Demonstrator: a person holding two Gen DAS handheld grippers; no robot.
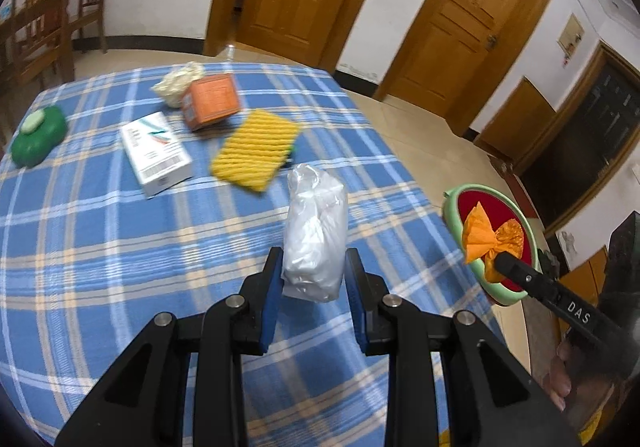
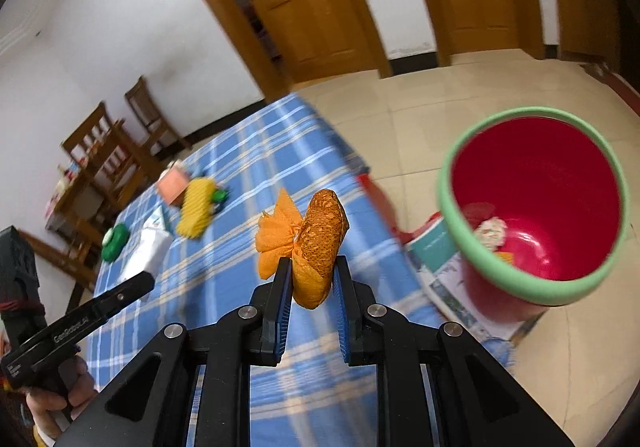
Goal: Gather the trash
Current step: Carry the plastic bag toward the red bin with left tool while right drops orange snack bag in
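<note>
My left gripper (image 1: 313, 267) is shut on a crumpled white plastic bag (image 1: 316, 231) and holds it above the blue plaid tablecloth (image 1: 120, 247). My right gripper (image 2: 311, 279) is shut on an orange paper-and-net wrapper (image 2: 316, 243), held over the table's right edge. The same wrapper shows in the left wrist view (image 1: 490, 237), in front of the bin. The red bin with a green rim (image 2: 536, 203) stands on the floor to the right of the table, with some crumpled trash at its bottom. It also shows in the left wrist view (image 1: 460, 207).
On the table lie a yellow sponge (image 1: 256, 149), a white box (image 1: 156, 153), an orange box (image 1: 210, 101), a cream crumpled wad (image 1: 176, 83) and a green round container (image 1: 38, 137). Wooden chairs (image 1: 44, 19) stand beyond the table. Magazines (image 2: 444, 271) lie under the bin.
</note>
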